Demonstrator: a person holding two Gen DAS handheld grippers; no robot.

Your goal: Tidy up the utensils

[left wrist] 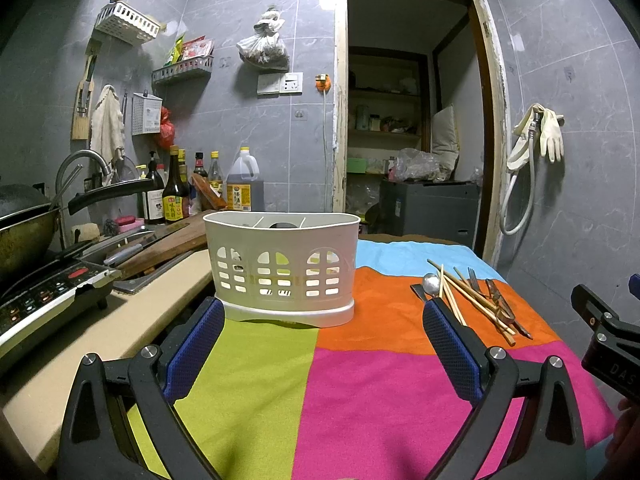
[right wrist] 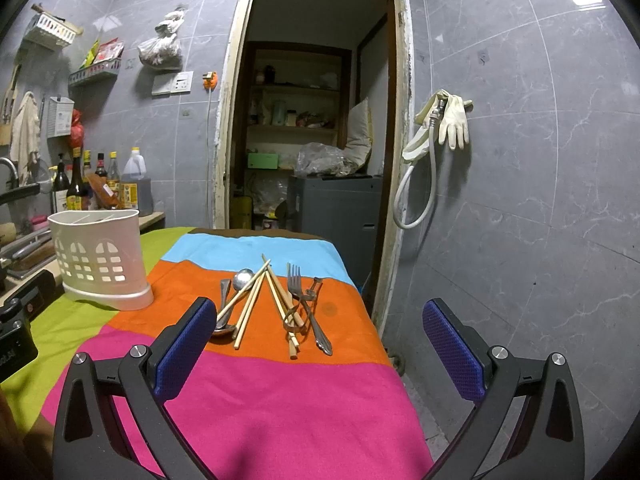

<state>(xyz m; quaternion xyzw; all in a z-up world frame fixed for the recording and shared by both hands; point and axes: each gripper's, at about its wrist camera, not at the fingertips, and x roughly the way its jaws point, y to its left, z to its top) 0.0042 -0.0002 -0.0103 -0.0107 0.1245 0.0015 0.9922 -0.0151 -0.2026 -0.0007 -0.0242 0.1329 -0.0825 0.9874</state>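
A white perforated utensil holder stands on the green and orange part of the striped cloth, also visible at the left of the right wrist view as the holder. A loose pile of utensils lies on the orange stripe: wooden chopsticks, a metal spoon and a fork. The same pile shows right of the holder. My left gripper is open just in front of the holder. My right gripper is open, facing the pile, holding nothing.
A counter at the left carries an induction cooker, a wok, a cutting board and sauce bottles. The table's right edge drops to the floor beside a tiled wall. An open doorway lies behind the table.
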